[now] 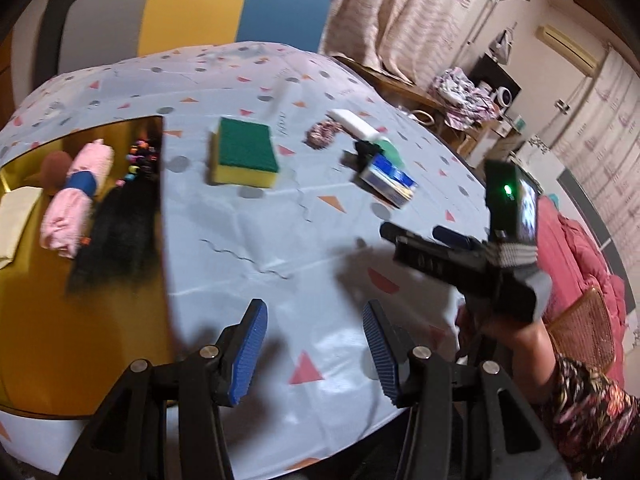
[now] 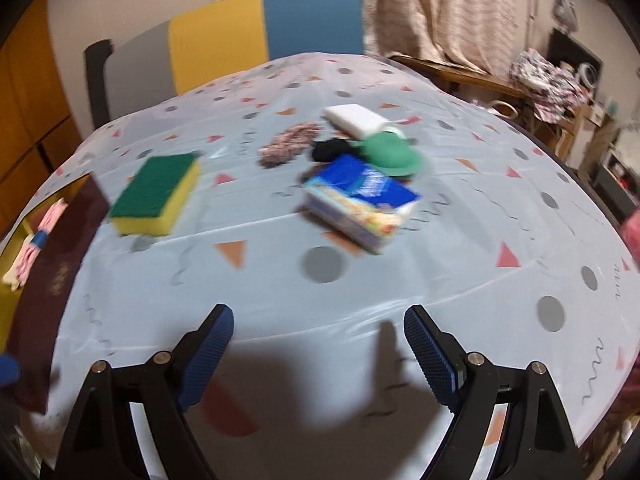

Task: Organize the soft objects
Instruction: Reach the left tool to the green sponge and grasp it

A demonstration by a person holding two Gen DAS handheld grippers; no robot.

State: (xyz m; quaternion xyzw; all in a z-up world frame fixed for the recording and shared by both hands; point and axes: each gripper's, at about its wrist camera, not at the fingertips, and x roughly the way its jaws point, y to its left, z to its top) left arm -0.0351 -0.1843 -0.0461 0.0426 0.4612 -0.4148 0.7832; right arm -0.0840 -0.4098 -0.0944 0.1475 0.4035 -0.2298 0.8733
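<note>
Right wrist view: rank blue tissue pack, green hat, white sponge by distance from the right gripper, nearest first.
From the right gripper, which is open and empty:
1. blue tissue pack, centre of the table, just right of the midline.
2. green hat, directly behind the pack, touching its far edge.
3. white sponge, farthest back, beyond the hat.

A home – curtains, wall air conditioner, table under patterned cloth.
</note>
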